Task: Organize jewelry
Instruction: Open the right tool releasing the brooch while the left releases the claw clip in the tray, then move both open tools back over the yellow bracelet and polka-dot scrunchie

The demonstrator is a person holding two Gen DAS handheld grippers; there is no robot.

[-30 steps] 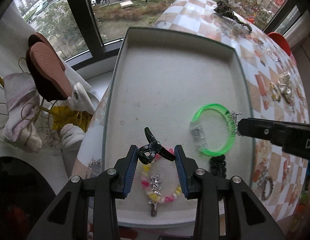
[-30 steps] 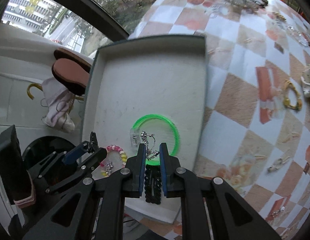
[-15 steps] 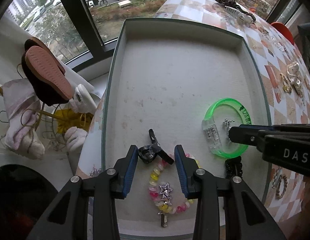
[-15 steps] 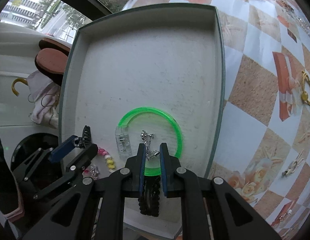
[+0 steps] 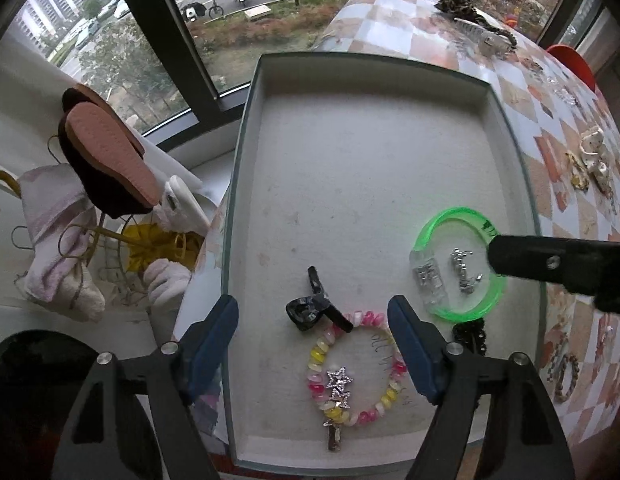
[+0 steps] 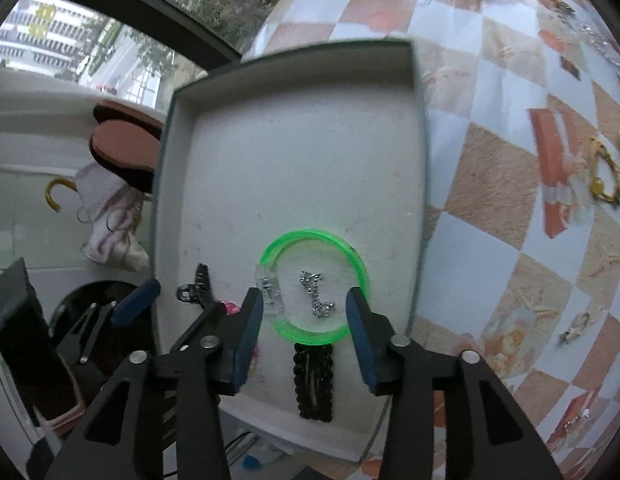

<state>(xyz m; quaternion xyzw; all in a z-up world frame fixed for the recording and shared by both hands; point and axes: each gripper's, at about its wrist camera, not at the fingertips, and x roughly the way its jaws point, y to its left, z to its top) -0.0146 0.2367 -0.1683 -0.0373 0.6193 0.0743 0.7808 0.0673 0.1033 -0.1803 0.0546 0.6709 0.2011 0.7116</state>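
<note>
Both claws spread, gripping nothing: left claw (image 5: 313, 332) over black clip (image 5: 312, 305), right claw (image 6: 306, 322) over silver earring (image 6: 315, 294) inside green bangle (image 6: 313, 286). Lift straight; avoid snagging either.

Your left gripper (image 5: 313, 332) and right gripper (image 6: 304, 316) both stand with jaws spread wide, gripping nothing.

Both look down, near; share tray (image 5: 246, 184); edges warped.
</note>
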